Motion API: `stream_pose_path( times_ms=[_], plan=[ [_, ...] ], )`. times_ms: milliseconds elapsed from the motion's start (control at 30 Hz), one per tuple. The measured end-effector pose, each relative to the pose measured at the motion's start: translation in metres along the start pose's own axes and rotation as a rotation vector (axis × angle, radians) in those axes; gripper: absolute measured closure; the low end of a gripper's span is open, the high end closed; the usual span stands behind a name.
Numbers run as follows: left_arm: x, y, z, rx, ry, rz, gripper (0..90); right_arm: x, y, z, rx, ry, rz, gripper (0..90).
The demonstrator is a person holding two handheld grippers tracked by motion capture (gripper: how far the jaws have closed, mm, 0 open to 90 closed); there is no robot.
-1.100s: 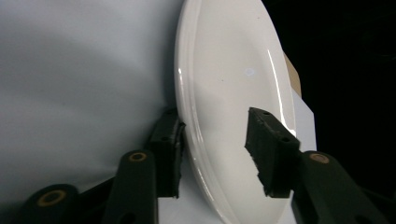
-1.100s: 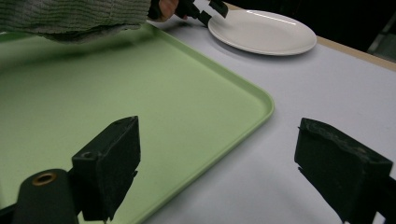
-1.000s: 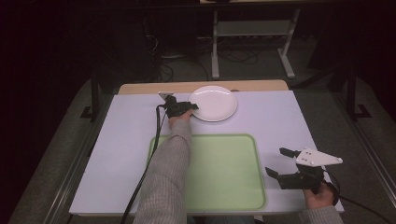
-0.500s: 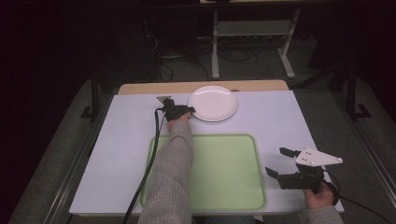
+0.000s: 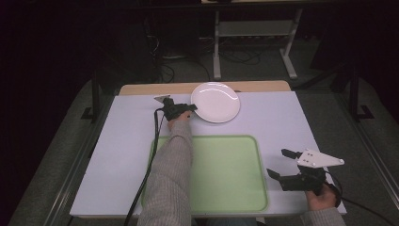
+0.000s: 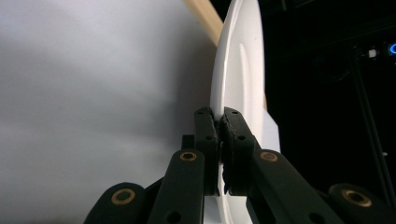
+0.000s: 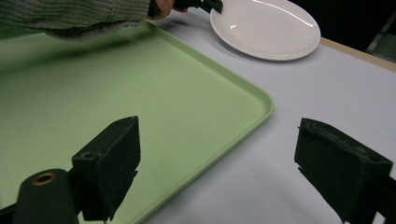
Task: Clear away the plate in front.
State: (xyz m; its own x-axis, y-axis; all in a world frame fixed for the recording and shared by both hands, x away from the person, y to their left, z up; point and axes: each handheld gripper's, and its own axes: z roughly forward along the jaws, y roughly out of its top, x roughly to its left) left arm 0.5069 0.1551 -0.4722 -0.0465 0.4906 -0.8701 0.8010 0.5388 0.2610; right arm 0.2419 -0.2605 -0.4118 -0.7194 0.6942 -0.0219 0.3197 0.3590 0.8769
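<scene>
Dim room, brightly lit table point(image 5: 131, 155); glare streaks the plate point(image 5: 215, 102), perhaps from overhead; close gripper views slightly soft.

On my feed the plate point(image 5: 216, 102) reads as glazed ceramic, white and glossy, with bright streaks of light on its smooth face. The tray point(image 5: 226, 174) looks like pale green plastic, smooth with a soft satin sheen. The surface point(image 5: 127, 141) under it is a matt white sheet, and a strip of bare light wood point(image 5: 155, 88) shows at its far edge. The left gripper point(image 6: 219, 135) has matt black plastic jaws with brass-coloured rivets; their pads look rough and worn. My sleeve point(image 5: 171, 179) is grey ribbed knit cloth.
</scene>
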Motion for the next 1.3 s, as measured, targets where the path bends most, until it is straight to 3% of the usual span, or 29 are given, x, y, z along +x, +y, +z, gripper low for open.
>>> stream_pose_path(
  times_ms=[300,433,567,833,1033,1300],
  plan=[
    [-0.002,0.001,-0.003,-0.002,-0.015,-0.015,85.4,0.000,0.000,0.000,0.000,-0.002,-0.003,13.6],
    [-0.001,0.005,-0.006,0.023,-0.027,-0.005,85.1,0.000,0.000,0.000,0.000,-0.001,-0.002,13.6],
    [0.001,0.011,-0.017,0.023,-0.021,0.019,85.2,0.000,-0.001,0.000,0.004,-0.002,-0.002,13.6],
    [0.003,0.017,-0.040,-0.008,-0.044,0.001,85.9,0.001,-0.001,0.001,0.007,-0.006,-0.002,13.6],
    [0.001,0.021,-0.056,-0.020,-0.063,0.026,85.9,0.001,-0.001,0.001,0.002,-0.008,0.001,13.6],
    [0.002,0.024,-0.079,-0.001,-0.068,0.043,86.0,0.000,-0.002,0.003,0.006,-0.009,0.009,13.6]
  ],
)
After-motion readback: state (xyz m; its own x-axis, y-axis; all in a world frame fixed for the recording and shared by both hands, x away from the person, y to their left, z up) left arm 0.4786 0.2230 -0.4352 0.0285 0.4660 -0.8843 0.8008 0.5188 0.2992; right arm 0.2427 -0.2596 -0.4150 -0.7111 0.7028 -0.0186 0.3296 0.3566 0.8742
